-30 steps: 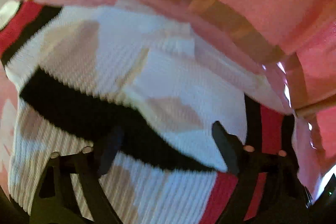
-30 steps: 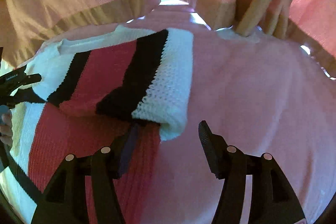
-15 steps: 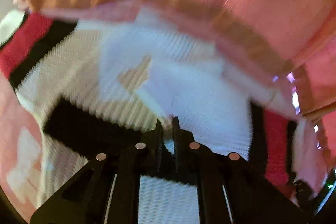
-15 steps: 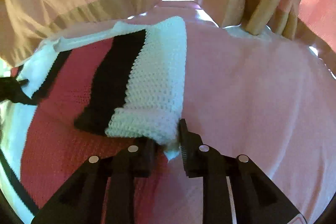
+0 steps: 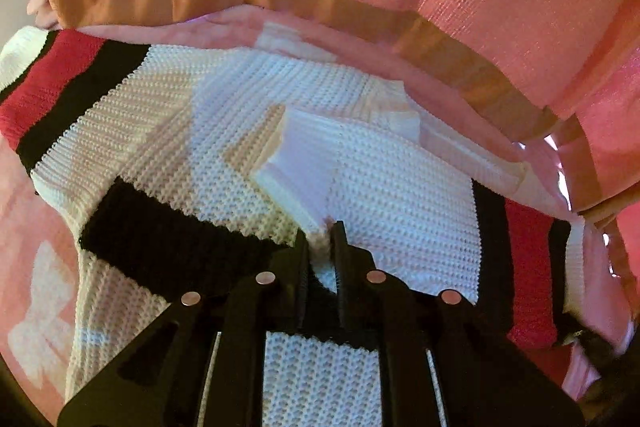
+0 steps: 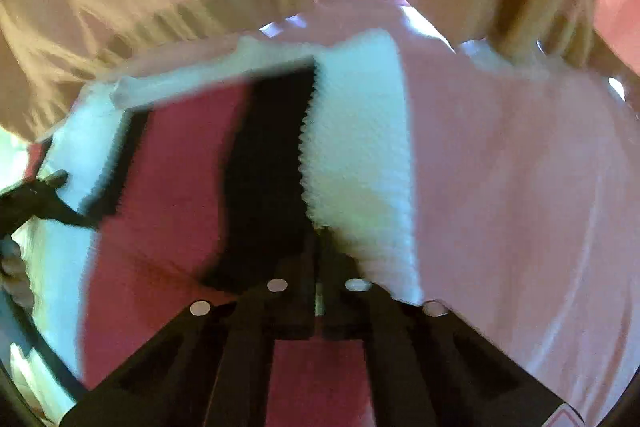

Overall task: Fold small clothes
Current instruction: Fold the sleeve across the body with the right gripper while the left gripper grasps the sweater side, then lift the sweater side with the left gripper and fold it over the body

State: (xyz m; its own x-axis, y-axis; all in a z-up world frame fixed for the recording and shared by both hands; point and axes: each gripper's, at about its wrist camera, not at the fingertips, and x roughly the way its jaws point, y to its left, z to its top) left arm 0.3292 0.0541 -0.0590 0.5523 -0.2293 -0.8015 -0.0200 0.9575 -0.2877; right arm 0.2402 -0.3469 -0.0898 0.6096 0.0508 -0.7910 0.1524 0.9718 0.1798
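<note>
We see a knitted sweater (image 5: 224,147), white with black and red stripes, spread on a pink bedspread (image 6: 520,167). Taking the sweater as our landmark, the bedspread lies under it and shows beyond its edges on every side we can see.

Our left gripper (image 5: 320,239) sits over the white middle of the sweater, just past a broad black stripe. Its jaws have just been closing and then eased a touch; they now stand almost together, pinching a small ridge of white knit that rises between the fingertips. A folded white flap of the sweater climbs away from that pinch, towards the far edge of the garment.

Our right gripper (image 6: 320,239) is at the sweater's right side, where a folded sleeve with a white end, a black band and a red band lies over the red body. Its jaws have just been closing and are now fully together, clamped on the knit at the seam between the black band and the white end. This view is blurred, so we cannot tell how much cloth is caught.

At the sweater's left edge in the right wrist view, we make out the left gripper (image 6: 44,195) as a dark shape on the white knit, with part of a hand (image 6: 14,267) just below it.
</note>
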